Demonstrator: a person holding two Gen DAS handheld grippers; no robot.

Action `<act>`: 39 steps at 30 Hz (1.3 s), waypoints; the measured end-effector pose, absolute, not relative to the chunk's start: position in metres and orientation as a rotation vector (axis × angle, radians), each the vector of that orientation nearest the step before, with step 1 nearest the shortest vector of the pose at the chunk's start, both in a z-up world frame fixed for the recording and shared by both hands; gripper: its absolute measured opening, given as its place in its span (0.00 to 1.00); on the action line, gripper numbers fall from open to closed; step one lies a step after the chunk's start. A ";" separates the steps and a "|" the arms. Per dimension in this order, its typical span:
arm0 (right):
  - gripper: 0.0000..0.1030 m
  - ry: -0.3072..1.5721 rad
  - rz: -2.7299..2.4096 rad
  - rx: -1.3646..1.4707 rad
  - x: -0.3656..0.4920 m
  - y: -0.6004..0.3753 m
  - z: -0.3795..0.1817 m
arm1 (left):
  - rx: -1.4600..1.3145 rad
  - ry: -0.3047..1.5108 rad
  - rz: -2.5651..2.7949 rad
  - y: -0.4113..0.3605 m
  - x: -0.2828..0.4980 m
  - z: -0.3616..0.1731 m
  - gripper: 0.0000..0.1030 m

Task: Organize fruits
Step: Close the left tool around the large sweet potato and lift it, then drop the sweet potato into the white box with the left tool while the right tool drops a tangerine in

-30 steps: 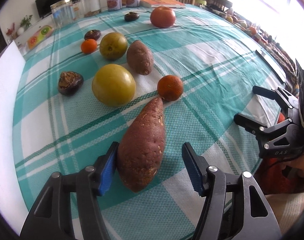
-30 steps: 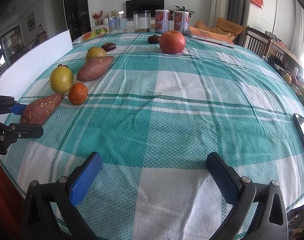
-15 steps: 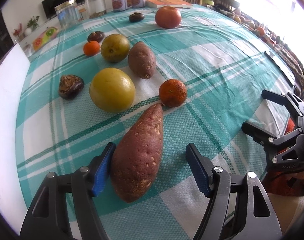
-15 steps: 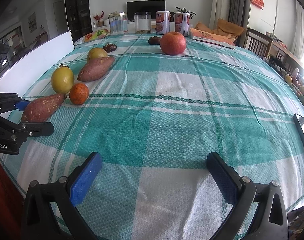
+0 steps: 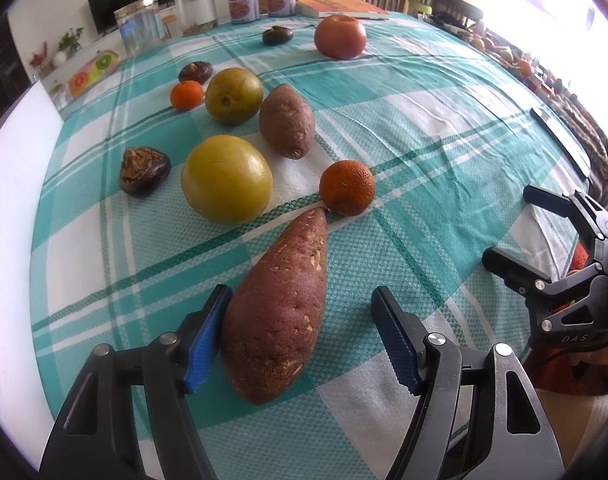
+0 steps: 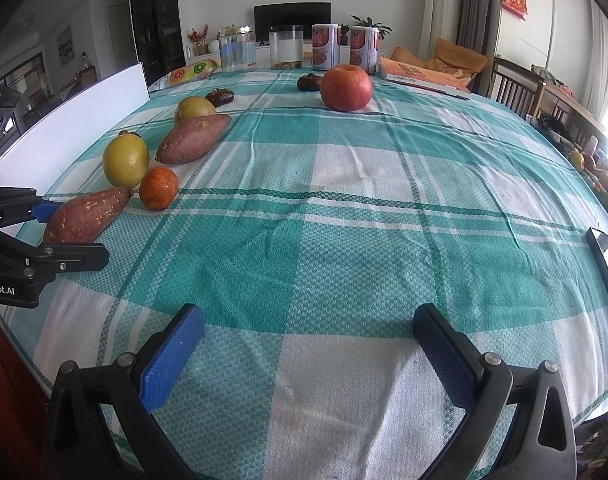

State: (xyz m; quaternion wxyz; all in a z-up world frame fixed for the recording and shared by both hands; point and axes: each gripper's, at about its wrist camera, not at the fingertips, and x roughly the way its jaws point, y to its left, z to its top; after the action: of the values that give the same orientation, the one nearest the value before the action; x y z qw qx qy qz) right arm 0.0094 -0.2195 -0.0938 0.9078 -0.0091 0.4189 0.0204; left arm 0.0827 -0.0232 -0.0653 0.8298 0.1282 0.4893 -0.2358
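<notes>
1. Living-room table is wearing a teal-and-white checked tablecloth (image 6: 344, 240); jars, cans and a book are sitting along its far edge.
2. Left gripper (image 5: 299, 332) is spread wide around the near sweet potato (image 5: 281, 300) at the near left edge of the tabletop: left pad looks to be touching or nearly touching its side, right pad is standing clear, so nothing is being grasped yet.
3. That sweet potato is lying flat with its thin tip pointing at, and just about touching, the near tangerine (image 5: 347, 187).
4. Judgement: the wide spread is suiting the potato's fat end, and the gripper is straddling it across the short axis for an easy pinch.
5. Right gripper (image 6: 310, 354) is hanging released over bare cloth near the near edge, holding nothing, likely waiting out of the way.
6. Produce is looking paired up toward the left side: yellow fruit (image 5: 227, 179) beside the dark chestnut-like piece (image 5: 144, 171); behind them a second sweet potato (image 5: 287, 119), a greenish fruit (image 5: 233, 95), a small tangerine (image 5: 187, 95) and another dark piece (image 5: 195, 72).
7. Red apple (image 6: 346, 87) and a dark piece (image 6: 309, 81) are sitting apart near the far edge.
8. Judgement: sorting is only partly along; closing now risks nudging the tangerine.
</notes>
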 end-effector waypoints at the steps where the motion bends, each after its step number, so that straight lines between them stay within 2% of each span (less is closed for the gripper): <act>1: 1.00 0.865 0.042 -0.019 0.009 -0.219 -0.094 | 0.273 1.038 -0.500 -0.023 0.083 -0.065 0.71; 4: 1.00 0.864 0.042 -0.017 0.009 -0.220 -0.094 | 0.271 1.038 -0.498 -0.023 0.082 -0.065 0.70; 6: 1.00 0.864 0.040 -0.014 0.009 -0.219 -0.094 | 0.277 1.038 -0.483 -0.022 0.083 -0.065 0.65; 7: 1.00 0.864 0.040 -0.013 0.010 -0.219 -0.093 | 0.282 1.037 -0.470 -0.021 0.084 -0.064 0.59; 8: 1.00 0.865 0.041 -0.014 0.010 -0.219 -0.092 | 0.285 1.032 -0.453 -0.020 0.084 -0.063 0.49; 9: 1.00 0.867 0.044 -0.017 0.010 -0.219 -0.092 | 0.276 1.029 -0.442 -0.016 0.085 -0.061 0.46; 18: 0.98 0.910 0.309 0.074 0.037 -0.210 -0.071 | 0.039 1.023 -0.335 0.038 0.060 -0.048 0.45; 20: 0.87 0.914 0.380 0.087 0.058 -0.197 -0.064 | -0.002 1.000 -0.294 0.050 0.058 -0.043 0.45; 24: 0.79 0.974 0.484 0.064 0.094 -0.163 -0.065 | -0.075 0.957 -0.256 0.067 0.053 -0.029 0.45; 28: 0.59 1.026 0.494 0.017 0.115 -0.137 -0.080 | -0.113 0.920 -0.246 0.075 0.045 -0.014 0.45; 31: 0.29 1.018 0.478 0.028 0.124 -0.135 -0.081 | -0.151 0.901 -0.253 0.082 0.040 -0.002 0.45; 35: 0.29 0.992 0.527 0.057 0.111 -0.132 -0.058 | -0.237 0.846 -0.255 0.110 0.029 0.029 0.45; 39: 0.29 0.967 0.709 0.101 0.103 -0.082 -0.008 | -0.281 0.755 -0.116 0.170 0.021 0.067 0.45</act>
State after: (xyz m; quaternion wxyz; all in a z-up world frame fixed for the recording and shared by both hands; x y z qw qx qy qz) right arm 0.1027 -0.0821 -0.0080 0.8245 0.0474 0.4547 0.3335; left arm 0.0214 0.1702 0.0669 0.9183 -0.1367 0.3673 -0.0562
